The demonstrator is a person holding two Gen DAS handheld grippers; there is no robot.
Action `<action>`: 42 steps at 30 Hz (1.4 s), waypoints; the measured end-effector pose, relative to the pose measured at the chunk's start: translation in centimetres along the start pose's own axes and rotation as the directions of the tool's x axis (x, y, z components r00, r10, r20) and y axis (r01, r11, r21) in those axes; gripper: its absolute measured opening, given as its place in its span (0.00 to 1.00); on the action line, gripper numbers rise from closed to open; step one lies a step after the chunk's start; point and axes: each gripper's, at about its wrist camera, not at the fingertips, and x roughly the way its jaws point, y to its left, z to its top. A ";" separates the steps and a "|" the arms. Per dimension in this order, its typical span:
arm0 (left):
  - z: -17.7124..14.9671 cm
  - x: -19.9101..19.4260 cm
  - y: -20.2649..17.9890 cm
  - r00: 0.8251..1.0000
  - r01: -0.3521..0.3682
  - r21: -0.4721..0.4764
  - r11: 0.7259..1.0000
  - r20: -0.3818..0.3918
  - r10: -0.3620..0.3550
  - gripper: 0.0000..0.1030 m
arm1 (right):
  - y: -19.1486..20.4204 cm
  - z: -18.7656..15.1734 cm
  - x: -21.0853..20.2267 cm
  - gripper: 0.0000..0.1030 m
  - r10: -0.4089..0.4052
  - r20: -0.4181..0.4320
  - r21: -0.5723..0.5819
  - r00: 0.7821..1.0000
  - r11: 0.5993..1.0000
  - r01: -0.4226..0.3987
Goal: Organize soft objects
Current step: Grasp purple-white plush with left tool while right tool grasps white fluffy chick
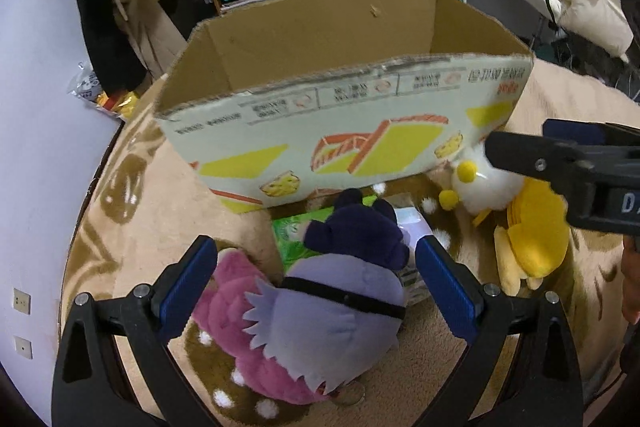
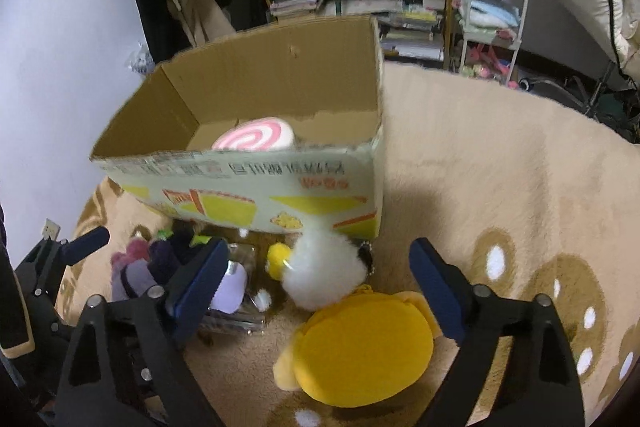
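Here both grippers hang tilted down over a heap of plush toys on a beige fleece blanket (image 2: 500,167), just in front of an open cardboard box (image 2: 256,183) that stands toward the blanket's far left edge. The left gripper (image 1: 316,283) has its jaws spread wide on either side of a lavender plush (image 1: 340,311) with a dark navy tuft and a black band; the blue pads stand clear of the fabric, so nothing is gripped. That toy lies on top of a pink plush (image 1: 236,311) and partly over a green packet (image 1: 292,235). The right gripper (image 2: 320,287) is likewise open and empty, its jaws straddling a yellow plush (image 2: 360,355) with a white fluffy plush (image 2: 324,267) touching its far side, close to the box's near wall. Inside the box one soft thing already rests: a round cushion with a pink and white swirl (image 2: 256,141). So the sorting looks barely begun, and the step in hand is the reach for the next toys, one for each hand. The next move, as I judge it, calls for each gripper to settle lower until the pads flank the toy's body, then close firmly enough to bite the stuffing, since plush squashes and can slip. The lift must then clear the box's tall near wall, and the left hand should take care not to drag the pink plush along.
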 end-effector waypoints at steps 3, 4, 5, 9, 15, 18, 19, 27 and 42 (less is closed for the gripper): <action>0.0 0.9 -0.2 0.999 0.010 0.004 1.000 -0.034 -0.010 0.95 | 0.1 -0.1 1.3 0.74 0.004 -0.049 -0.019 0.999 1.000 -0.005; 0.0 1.3 -0.3 0.998 0.023 0.001 1.000 -0.051 -0.023 0.95 | 0.2 -0.2 1.8 0.70 0.006 -0.065 -0.026 0.998 1.000 -0.007; 0.0 1.5 -0.2 0.997 0.036 -0.005 0.999 -0.064 -0.037 0.95 | 0.2 -0.2 2.0 0.67 0.008 -0.073 -0.029 0.997 1.000 -0.011; 0.1 2.4 0.3 0.991 0.087 -0.051 0.995 -0.100 -0.092 0.89 | 0.6 -0.4 3.4 0.56 0.000 -0.112 -0.060 0.994 0.998 -0.006; 0.0 3.2 0.6 0.982 0.127 -0.095 0.987 -0.125 -0.138 0.77 | 0.8 -0.8 4.5 0.55 -0.030 -0.139 -0.080 0.990 0.997 0.019; 0.0 3.2 0.3 0.984 0.119 -0.090 0.989 -0.126 -0.130 0.76 | 1.1 -0.9 4.8 0.55 -0.056 -0.144 -0.112 0.988 0.993 0.040; 0.0 3.2 0.3 0.984 0.117 -0.087 0.989 -0.126 -0.127 0.76 | 1.3 -1.0 5.0 0.55 -0.072 -0.150 -0.128 0.986 0.990 0.053; -0.1 3.3 1.3 0.984 0.104 -0.123 0.987 -0.130 -0.120 0.62 | 0.9 -1.3 5.6 0.43 -0.111 -0.161 -0.134 0.981 0.987 0.089; -0.6 -0.5 2.4 0.998 0.048 -0.145 0.988 -0.023 -0.051 0.58 | 2.4 -0.9 2.1 0.40 -0.011 -0.079 -0.105 0.997 0.994 0.002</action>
